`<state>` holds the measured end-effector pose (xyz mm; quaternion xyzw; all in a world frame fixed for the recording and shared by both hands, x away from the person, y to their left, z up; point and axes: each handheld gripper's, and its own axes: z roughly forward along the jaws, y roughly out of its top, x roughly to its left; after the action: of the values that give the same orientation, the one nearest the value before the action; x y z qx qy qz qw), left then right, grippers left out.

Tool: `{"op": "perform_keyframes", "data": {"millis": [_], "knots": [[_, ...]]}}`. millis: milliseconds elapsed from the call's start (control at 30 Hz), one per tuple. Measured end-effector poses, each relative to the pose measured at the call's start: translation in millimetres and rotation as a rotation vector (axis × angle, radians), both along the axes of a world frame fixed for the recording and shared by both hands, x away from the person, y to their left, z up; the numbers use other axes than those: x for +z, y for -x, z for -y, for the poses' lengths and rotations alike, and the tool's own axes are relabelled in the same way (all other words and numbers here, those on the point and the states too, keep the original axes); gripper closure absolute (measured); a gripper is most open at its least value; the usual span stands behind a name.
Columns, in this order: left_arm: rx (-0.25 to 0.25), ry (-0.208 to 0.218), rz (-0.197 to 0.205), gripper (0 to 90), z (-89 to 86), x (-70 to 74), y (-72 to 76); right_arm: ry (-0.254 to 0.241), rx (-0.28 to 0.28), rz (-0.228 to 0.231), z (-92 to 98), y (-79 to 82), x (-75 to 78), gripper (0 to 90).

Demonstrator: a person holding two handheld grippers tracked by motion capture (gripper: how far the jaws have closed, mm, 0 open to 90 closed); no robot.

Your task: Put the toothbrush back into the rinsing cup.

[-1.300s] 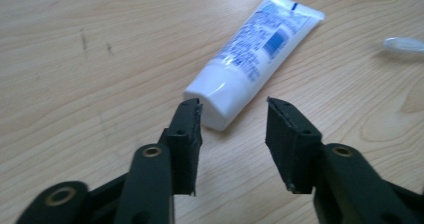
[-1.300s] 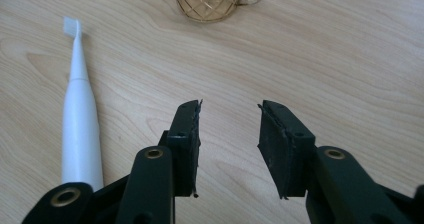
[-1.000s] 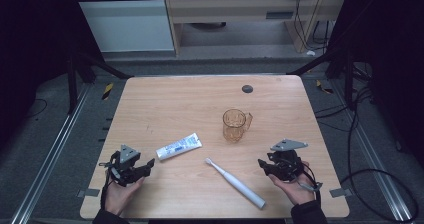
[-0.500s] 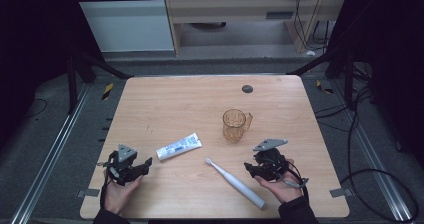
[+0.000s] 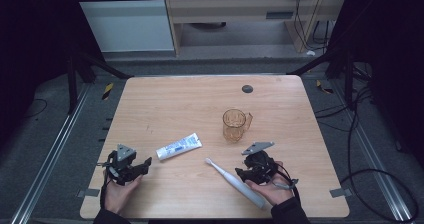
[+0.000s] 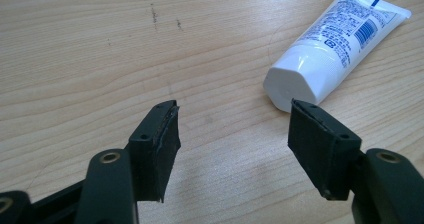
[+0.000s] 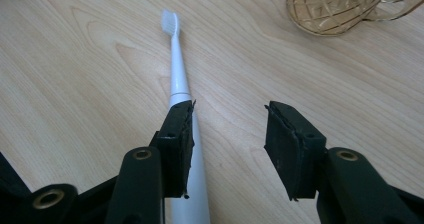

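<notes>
High view — toothbrush lies diagonal, bristles toward toothpaste tube.

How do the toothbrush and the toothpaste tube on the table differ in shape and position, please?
The toothbrush is long and thin; the toothpaste tube is short and broad. The toothbrush lies by the right gripper, the tube ahead of the left gripper. The toothbrush is plain white; the tube carries blue print. Both lie flat on the table, untouched.
</notes>
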<state>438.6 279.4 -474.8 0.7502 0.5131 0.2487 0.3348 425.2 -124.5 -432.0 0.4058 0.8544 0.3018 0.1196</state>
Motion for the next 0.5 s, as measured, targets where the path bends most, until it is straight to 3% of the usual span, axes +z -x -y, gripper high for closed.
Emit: {"op": "perform_keyframes", "data": {"millis": [500], "knots": [[0.001,-0.003,-0.003,36.1,-0.7,0.2,-0.4,0.050,0.066,-0.045,-25.3,-4.0,-10.7,54.8]]}}
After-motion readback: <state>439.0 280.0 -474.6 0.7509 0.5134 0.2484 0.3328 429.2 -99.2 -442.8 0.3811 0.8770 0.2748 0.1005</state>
